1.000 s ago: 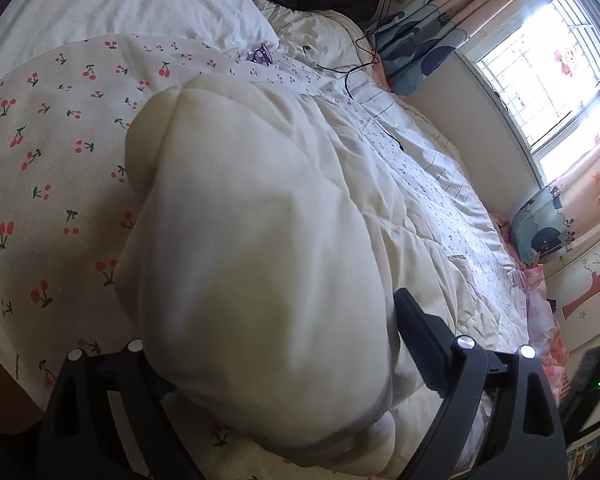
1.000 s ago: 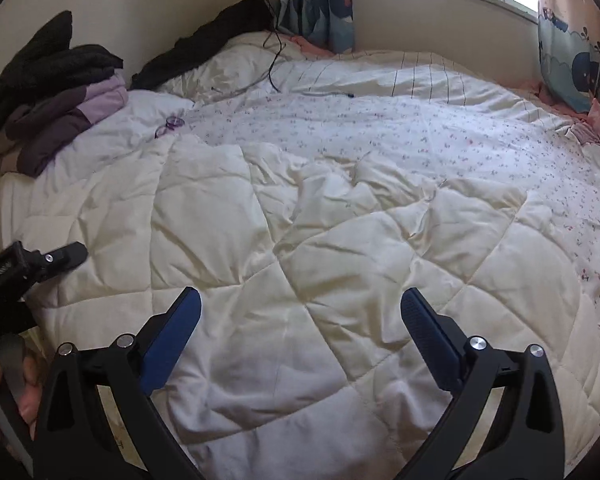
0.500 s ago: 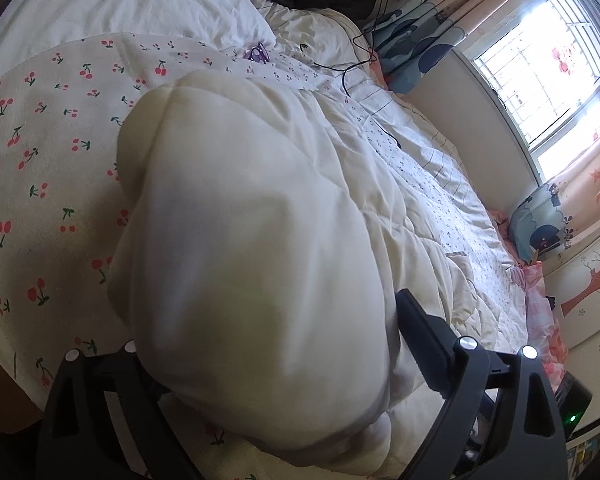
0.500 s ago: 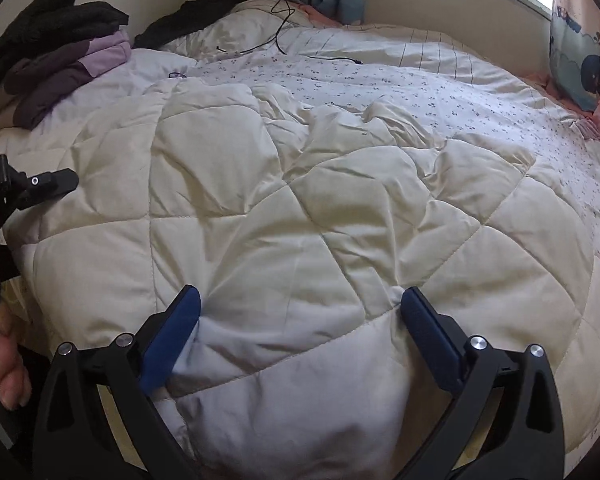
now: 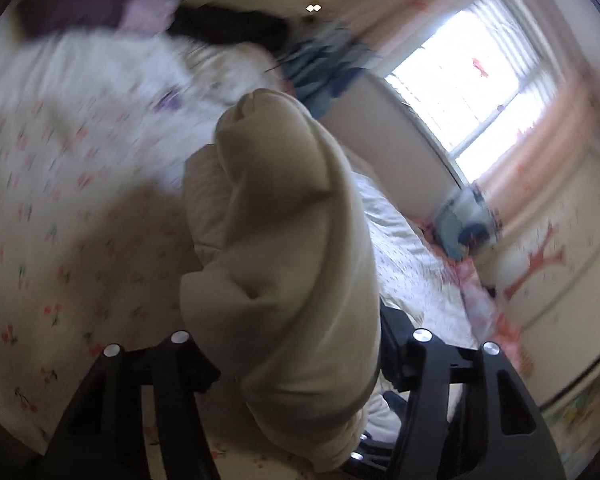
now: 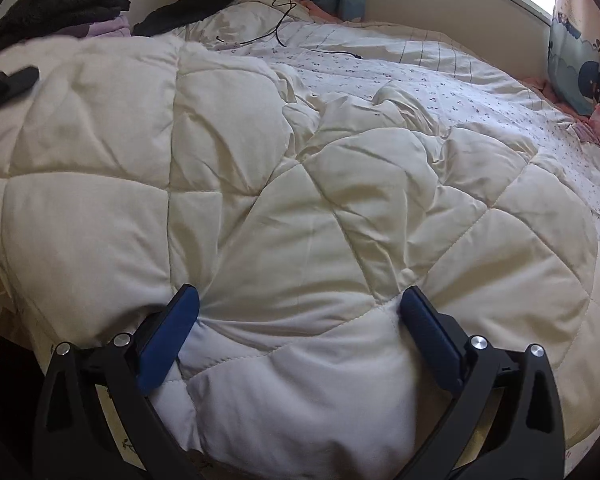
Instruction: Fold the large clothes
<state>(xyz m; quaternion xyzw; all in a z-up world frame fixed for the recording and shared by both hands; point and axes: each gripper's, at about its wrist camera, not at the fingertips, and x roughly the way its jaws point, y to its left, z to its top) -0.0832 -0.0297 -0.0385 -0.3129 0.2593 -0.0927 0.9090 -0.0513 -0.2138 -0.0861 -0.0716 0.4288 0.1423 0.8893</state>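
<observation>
Quilt (image 5: pixel 284 240) bunched, hiding left jaws' state, background blurred, right jaws apart.

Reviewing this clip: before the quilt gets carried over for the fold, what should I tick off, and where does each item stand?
1. Left gripper has the cream quilt bunched between its jaws: ok.
2. Right gripper closed on the quilt edge: not ok, its jaws straddle the edge but stand wide apart.
3. Left wrist view sharp enough to judge position: not ok, heavy motion blur.
4. Black cable lies clear of the quilt: ok, it rests farther up on the floral sheet.
5. Dark clothes pile clear of the fold path: cannot tell.
</observation>
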